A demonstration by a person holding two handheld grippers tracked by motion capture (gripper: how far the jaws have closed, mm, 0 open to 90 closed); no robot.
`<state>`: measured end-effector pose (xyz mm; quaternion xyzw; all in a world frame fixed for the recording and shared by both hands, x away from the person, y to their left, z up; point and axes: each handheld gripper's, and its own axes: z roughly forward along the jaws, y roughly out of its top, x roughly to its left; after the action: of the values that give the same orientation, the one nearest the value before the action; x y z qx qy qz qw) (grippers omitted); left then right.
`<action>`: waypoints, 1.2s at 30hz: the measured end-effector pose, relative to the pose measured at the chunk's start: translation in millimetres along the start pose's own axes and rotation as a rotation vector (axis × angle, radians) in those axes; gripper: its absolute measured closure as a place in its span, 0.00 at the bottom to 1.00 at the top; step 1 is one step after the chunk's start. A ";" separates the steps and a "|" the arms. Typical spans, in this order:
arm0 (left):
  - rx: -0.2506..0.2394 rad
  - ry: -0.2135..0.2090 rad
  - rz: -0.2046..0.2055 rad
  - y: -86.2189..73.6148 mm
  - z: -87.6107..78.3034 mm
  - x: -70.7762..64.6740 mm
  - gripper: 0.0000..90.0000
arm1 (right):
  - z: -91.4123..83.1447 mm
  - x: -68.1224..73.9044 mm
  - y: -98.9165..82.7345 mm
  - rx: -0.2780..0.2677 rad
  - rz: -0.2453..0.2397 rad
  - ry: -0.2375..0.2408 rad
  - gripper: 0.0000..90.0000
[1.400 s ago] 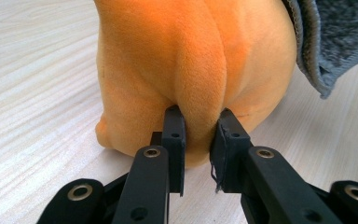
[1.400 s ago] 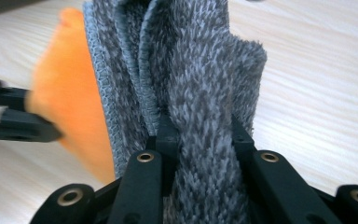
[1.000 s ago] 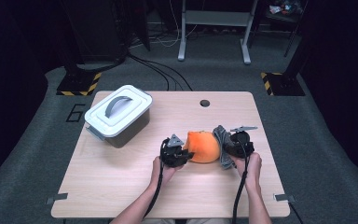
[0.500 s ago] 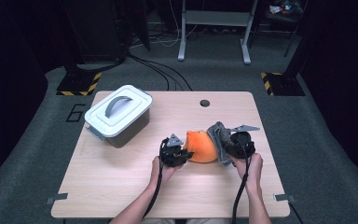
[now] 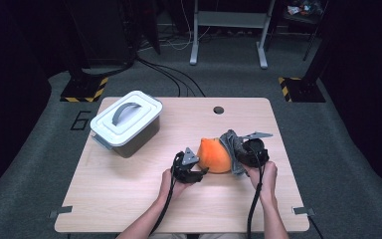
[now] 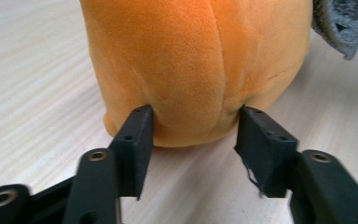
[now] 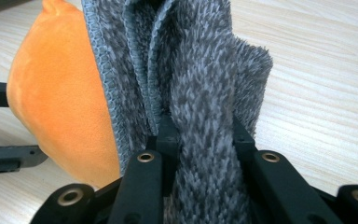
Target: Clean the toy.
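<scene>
An orange plush toy point(image 5: 214, 155) stands on the wooden table point(image 5: 129, 199), with a grey fuzzy cloth point(image 5: 231, 144) draped against its right side. My left gripper point(image 5: 202, 172) is at the toy's lower left. Its jaws have just been opening and now stand astride the orange plush toy point(image 6: 191, 60), tips level with its sides, not squeezing it. My right gripper point(image 5: 239, 158) is shut on a fold of the grey cloth point(image 7: 196, 93), which rises between its jaws beside the orange toy point(image 7: 56, 116).
A grey lidded box point(image 5: 127, 122) with a handle sits at the table's back left. A small round hole point(image 5: 218, 110) marks the far edge of the table. Cables trail from both grippers toward the near edge.
The left gripper's jaws have parted at the toy's side. Both hands, the toy and the cloth stay where they were.
</scene>
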<state>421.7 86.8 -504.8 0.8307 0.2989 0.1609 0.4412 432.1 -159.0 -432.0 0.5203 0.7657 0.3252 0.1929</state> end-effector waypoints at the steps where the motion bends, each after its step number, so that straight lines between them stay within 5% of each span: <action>1: -0.007 0.003 0.005 0.3 0.7 -0.3 0.57 | 0.4 -0.3 0.1 0.002 0.003 -0.003 0.81; 4: -0.009 0.001 0.018 1.0 1.3 0.3 0.70 | 1.6 -2.5 0.4 -0.004 0.000 -0.002 0.81; 10: -0.013 -0.014 -0.048 1.9 -0.8 1.8 0.85 | -6.6 -2.7 -0.2 -0.028 0.004 0.002 0.81; 18: -0.020 -0.101 -0.157 9.3 -4.4 3.3 0.87 | -28.3 16.9 11.2 -0.068 -0.071 0.046 0.81; 26: -0.019 -0.102 -0.174 13.1 -10.2 4.3 0.87 | -23.7 46.1 21.7 -0.052 -0.125 0.061 0.81; 32: -0.011 -0.061 -0.159 12.8 -7.6 4.3 0.87 | -4.1 54.5 23.2 -0.027 -0.175 0.020 0.81; 36: 0.002 -0.039 -0.159 12.6 -6.5 4.3 0.88 | -1.4 55.2 24.0 -0.019 -0.166 0.011 0.81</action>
<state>426.1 88.3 -490.7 0.8077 0.3556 0.1089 0.4575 426.1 -102.6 -411.9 0.4512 0.8043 0.3182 0.2199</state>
